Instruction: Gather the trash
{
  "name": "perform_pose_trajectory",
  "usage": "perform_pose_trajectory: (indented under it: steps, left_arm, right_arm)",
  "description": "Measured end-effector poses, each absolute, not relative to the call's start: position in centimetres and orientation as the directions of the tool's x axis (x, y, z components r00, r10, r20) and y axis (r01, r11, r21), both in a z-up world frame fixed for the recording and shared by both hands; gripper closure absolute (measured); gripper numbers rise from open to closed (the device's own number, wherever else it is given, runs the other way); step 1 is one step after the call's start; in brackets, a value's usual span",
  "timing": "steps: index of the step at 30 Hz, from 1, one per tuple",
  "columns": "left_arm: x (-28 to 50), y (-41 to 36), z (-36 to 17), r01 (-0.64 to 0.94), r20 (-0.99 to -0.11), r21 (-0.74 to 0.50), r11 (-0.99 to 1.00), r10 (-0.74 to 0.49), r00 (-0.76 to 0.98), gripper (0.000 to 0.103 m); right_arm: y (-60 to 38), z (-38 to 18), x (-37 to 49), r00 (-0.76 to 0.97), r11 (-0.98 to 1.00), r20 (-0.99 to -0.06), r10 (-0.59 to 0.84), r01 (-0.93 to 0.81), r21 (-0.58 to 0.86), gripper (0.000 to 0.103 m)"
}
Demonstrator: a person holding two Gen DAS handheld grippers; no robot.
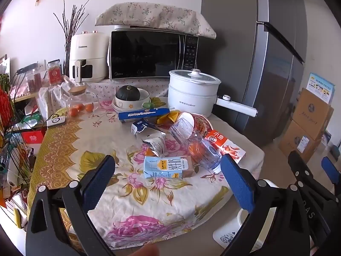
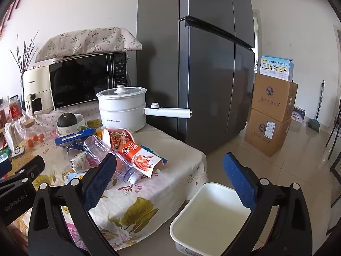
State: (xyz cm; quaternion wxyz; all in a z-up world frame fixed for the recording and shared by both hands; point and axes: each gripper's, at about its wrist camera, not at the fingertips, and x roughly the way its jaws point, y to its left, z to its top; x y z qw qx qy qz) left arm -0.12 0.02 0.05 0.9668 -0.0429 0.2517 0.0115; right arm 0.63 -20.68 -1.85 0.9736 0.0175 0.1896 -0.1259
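Trash lies on the floral tablecloth [image 1: 132, 200]: a light blue milk carton [image 1: 164, 167], a clear plastic bottle [image 1: 194, 147], an orange snack packet [image 1: 226, 144], a torn blue carton [image 1: 145, 129], a crumpled cup [image 1: 156, 144], a noodle bowl [image 1: 198, 120] and a long blue box [image 1: 143, 113]. My left gripper [image 1: 168, 175] is open above the table, in front of the milk carton. My right gripper [image 2: 170, 170] is open over the table's right edge, above a white bin [image 2: 211, 215] on the floor. The bottle [image 2: 110, 157] and packet [image 2: 140, 155] lie just beyond its left finger.
A white electric pot [image 1: 191, 91], a bowl with a squash [image 1: 130, 98], a glass jar with oranges [image 1: 81, 102], a microwave [image 1: 153, 55] and an air fryer [image 1: 87, 57] stand at the back. A grey fridge [image 2: 204, 64] and stacked cardboard boxes [image 2: 270, 115] are to the right.
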Motion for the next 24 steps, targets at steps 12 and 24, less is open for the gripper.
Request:
perform_pose_trajectory:
  steps: [12, 24]
  left_arm:
    - [0.6, 0.0, -0.5, -0.045, -0.538, -0.092, 0.995, -0.011, 0.843, 0.007]
    - [0.7, 0.3, -0.8, -0.048, -0.551, -0.102, 0.994, -0.016, 0.834, 0.007]
  right_arm:
    - [-21.0, -2.7, 1.0, 0.891, 0.968, -0.391, -0.231, 0.249, -0.004, 0.007]
    - [-20.9, -2.5, 1.3, 0.884, 0.969, -0.410, -0.224, 0.247, 0.001, 0.007]
